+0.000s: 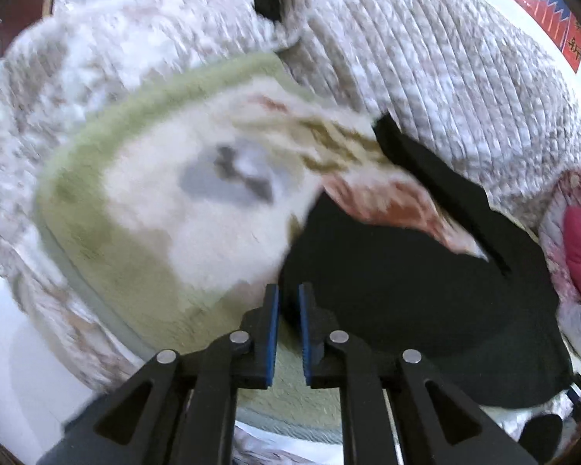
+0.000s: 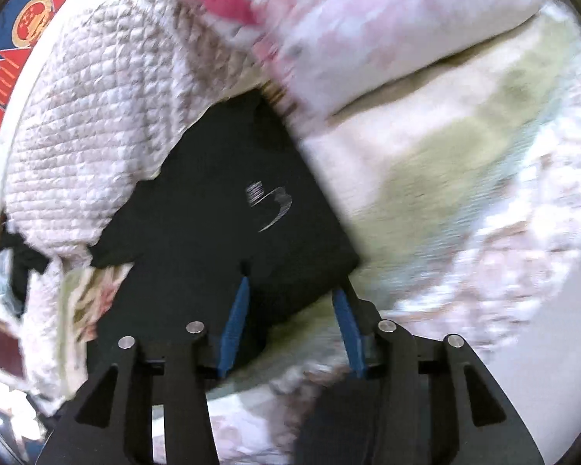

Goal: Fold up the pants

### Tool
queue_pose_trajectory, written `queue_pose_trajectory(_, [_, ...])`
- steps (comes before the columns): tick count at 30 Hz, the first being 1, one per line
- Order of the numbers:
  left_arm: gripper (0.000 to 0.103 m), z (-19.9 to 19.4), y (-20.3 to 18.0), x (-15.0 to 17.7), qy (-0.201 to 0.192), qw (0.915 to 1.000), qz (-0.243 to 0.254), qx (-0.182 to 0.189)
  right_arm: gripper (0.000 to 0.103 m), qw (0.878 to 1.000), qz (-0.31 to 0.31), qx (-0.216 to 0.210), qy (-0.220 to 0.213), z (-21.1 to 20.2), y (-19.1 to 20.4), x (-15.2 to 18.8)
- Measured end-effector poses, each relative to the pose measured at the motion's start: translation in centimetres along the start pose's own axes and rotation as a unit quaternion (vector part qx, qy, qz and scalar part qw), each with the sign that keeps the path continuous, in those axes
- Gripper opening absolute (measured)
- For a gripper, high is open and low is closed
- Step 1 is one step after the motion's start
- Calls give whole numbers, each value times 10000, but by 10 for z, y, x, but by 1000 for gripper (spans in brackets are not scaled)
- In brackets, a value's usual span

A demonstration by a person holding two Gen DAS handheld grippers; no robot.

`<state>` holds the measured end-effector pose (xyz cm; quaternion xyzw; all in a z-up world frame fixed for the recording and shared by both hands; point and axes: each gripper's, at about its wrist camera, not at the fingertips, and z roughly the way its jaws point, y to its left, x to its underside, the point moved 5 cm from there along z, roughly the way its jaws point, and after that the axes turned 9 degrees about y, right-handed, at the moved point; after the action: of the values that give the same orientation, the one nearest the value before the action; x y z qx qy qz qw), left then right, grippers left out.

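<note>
Black pants [image 2: 228, 209], folded, white logo

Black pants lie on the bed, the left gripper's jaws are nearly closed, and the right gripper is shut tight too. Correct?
Not quite. The right wrist view shows the right gripper open, jaws spread at the edge of the black pants. The left gripper is nearly closed.
</note>
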<state>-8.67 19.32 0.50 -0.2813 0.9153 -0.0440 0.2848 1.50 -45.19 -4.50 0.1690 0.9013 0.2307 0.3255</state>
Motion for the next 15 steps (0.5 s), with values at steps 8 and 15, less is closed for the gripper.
queue_pose_trajectory(8, [23,9,-89,-8,20,9920,999,775,44,9858,-1640,200,-295,15,71,-6])
queue_pose_trajectory(15, [24,59,-114,20,841,9837,1365,815,20,9895,-1204,757,267,48,49,-27])
